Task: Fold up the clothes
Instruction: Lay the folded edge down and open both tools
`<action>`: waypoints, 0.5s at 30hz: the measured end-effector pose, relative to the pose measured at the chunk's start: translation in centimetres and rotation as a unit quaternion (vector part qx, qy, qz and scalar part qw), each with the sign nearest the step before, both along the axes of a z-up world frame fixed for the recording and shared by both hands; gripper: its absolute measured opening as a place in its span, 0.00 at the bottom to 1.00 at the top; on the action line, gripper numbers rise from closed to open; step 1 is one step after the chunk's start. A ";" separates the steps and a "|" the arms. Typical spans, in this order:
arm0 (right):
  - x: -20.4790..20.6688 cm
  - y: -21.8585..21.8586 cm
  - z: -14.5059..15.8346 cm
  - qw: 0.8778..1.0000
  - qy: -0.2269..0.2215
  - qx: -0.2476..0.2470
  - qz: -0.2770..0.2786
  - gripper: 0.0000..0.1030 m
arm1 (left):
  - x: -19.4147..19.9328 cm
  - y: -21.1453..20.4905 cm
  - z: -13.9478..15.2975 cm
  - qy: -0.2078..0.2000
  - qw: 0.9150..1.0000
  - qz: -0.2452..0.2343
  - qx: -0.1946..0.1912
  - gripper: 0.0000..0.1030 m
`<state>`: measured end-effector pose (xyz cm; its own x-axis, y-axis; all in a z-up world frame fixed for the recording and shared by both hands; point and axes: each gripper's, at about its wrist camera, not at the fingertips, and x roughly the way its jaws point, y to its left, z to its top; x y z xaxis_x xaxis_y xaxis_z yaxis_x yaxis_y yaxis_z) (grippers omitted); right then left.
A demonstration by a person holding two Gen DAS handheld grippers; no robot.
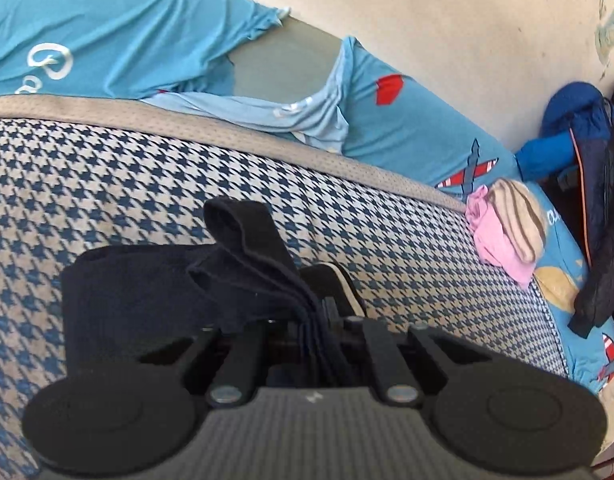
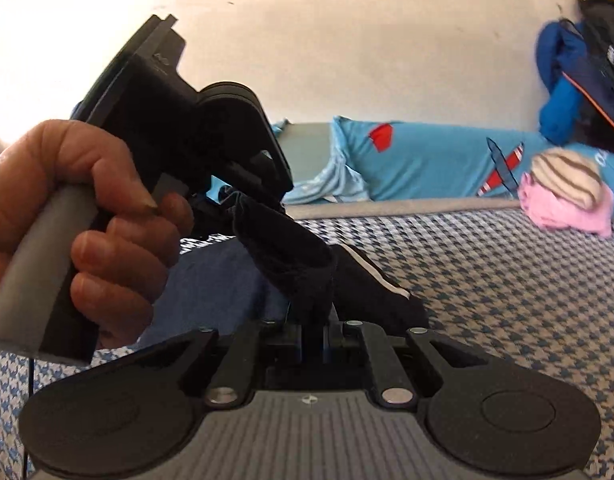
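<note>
**Dark garment pinched by both grippers above the houndstooth bed**

Only the right wrist view shows a hand (image 2: 67, 216): at the left of the frame it wraps a grey handle, and the black body it holds reaches toward the frame's centre — this is the left gripper (image 2: 263, 190) seen from outside, its tip buried in dark cloth. The left wrist view shows no hand; instead it takes in more of the upper left, where a blue sheet (image 1: 107, 36) with white lettering lies bunched, and a grey strip of mattress (image 1: 283, 60) shows bare beside it.

Both views share the pink cloth (image 1: 495, 236) with a striped beige piece (image 1: 519, 216) on it, at the right edge of the bed, and blue and black clothes (image 2: 579, 72) hanging at the far right against the wall.

The dark navy garment (image 1: 155, 292) sits at lower centre in each view, on the blue-and-white houndstooth cover (image 1: 107, 168). In the left wrist view the left gripper (image 1: 319, 316) is clenched on several stacked layers of its edge, which fan upward into a folded loop. In the right wrist view the right gripper (image 2: 315, 320) grips a bunched fold rising up and left toward the other tool — a white stripe runs along the cloth just right of it. The rest of the garment lies flat at the left.
</note>
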<state>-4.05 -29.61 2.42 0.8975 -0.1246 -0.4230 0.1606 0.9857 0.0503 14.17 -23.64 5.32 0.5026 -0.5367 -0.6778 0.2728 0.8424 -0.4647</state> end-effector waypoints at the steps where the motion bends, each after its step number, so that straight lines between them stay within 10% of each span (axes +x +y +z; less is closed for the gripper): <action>1: 0.1 -0.5 -0.1 1.000 0.007 0.012 -0.008 0.09 | 0.2 -0.5 -0.3 0.003 1.000 -0.003 0.003 0.07; 8: 0.9 -4.2 -1.6 0.990 0.056 0.100 -0.086 0.12 | 0.3 -2.7 -0.8 0.004 1.000 -0.009 0.013 0.47; 15: 0.1 -5.5 -1.2 0.979 0.050 0.068 -0.183 0.24 | -0.9 -1.1 1.5 -0.032 0.999 -0.013 0.010 0.67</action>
